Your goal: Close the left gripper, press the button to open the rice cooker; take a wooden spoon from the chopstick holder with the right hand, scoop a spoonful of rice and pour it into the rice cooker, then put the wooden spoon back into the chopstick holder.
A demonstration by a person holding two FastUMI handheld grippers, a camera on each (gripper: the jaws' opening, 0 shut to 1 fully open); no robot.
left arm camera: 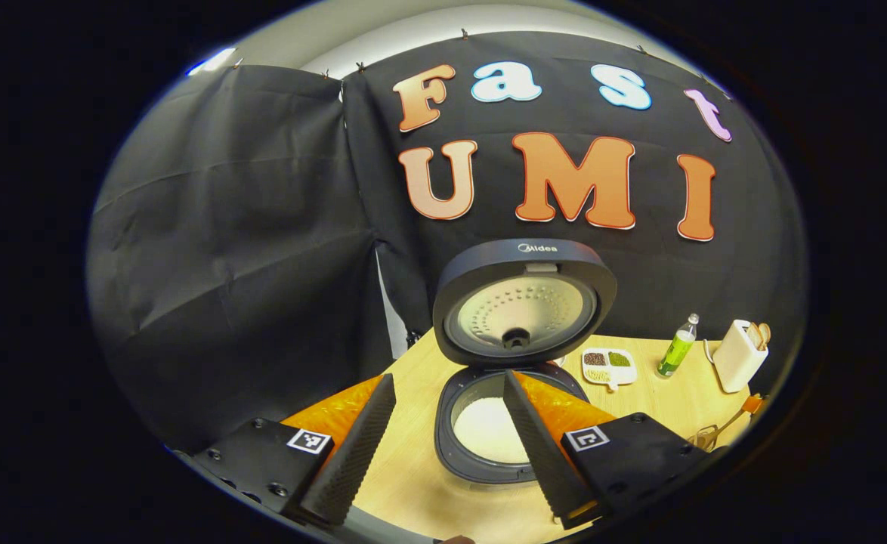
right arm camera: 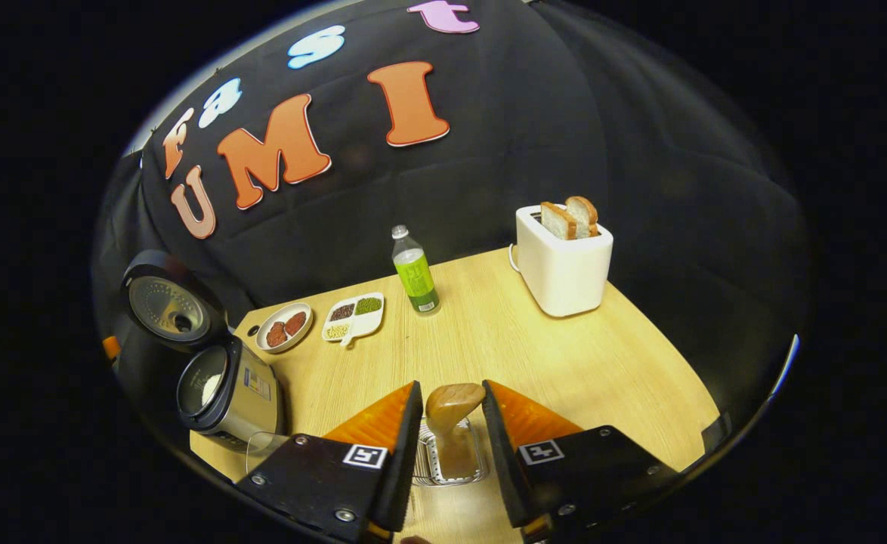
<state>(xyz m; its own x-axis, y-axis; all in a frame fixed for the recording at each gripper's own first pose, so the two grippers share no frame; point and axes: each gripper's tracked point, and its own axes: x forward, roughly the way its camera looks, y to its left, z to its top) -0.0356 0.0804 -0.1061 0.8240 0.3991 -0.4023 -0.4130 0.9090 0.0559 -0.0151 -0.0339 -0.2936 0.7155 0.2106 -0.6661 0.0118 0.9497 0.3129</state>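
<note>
Black cloth walls close in a pale wooden table (right arm camera: 534, 340) on which the whole job is laid out. At 6 o'clock in the left gripper view the rice cooker (left arm camera: 500, 438) stands with its lid (left arm camera: 523, 306) swung up and white rice (left arm camera: 489, 431) lying in the pot, so the button press looks done. The left gripper (left arm camera: 443, 438) hovers above it, its jaws spread apart and holding nothing. In the right gripper view the right gripper (right arm camera: 451, 442) sits at 6 o'clock with its jaws parted on either side of the wooden spoon (right arm camera: 452, 412), which stands bowl-up in the wire chopstick holder (right arm camera: 447, 461); whether the fingers touch it I cannot tell. Judging from this, the spoon is either about to be taken or just returned, and the rice in the pot does not settle it. Only the lid carries readable writing: "Midea". The label on the green bottle (right arm camera: 415, 272) at 12 o'clock is too small to read.
</note>
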